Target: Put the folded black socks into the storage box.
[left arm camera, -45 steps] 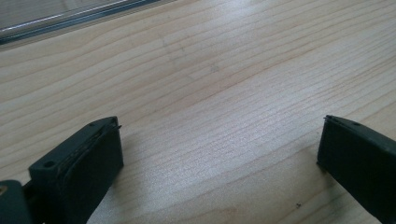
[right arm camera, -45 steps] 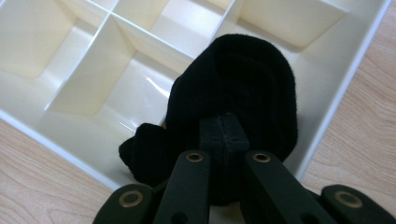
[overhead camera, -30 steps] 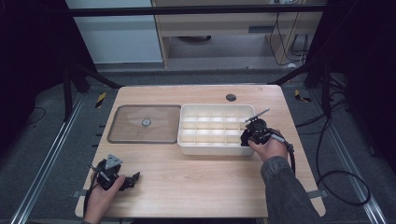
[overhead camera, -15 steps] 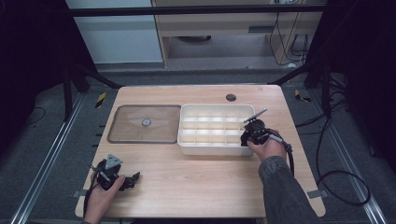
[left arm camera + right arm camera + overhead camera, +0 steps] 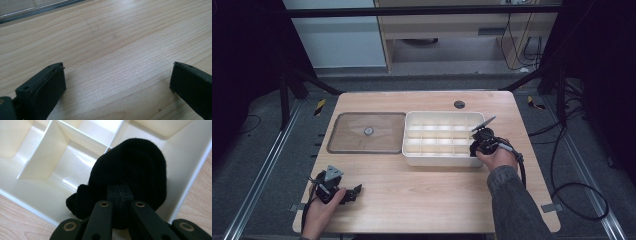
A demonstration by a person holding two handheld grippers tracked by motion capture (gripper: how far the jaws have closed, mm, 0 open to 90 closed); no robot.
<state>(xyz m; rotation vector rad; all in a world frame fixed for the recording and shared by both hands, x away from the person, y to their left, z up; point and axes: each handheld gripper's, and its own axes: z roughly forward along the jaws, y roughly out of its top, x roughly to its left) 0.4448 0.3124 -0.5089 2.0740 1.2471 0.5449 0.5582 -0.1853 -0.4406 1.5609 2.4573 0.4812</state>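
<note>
High view, counter: pale wood, carrying everything below; each place here is given from the white divided tray.
White divided tray: sits at the middle of the counter, many open compartments, long side across the view.
Clear flat lid: lies just beside the tray's left end, flat on the wood, a small round knob at its centre.
Black fabric roll: a soft dark bundle inside the tray's right-end compartment at the near corner, resting against the tray wall.
Right tongs: at the tray's near right corner, reaching over the rim; in the right gripper view they are clenched on the black fabric roll, jaws pressed together into it.
Left tongs: well apart from the tray, near the counter's front left edge; in the left gripper view they stand released, jaws wide over bare wood.
Dark round spot: on the counter just behind the tray's far right corner.
</note>
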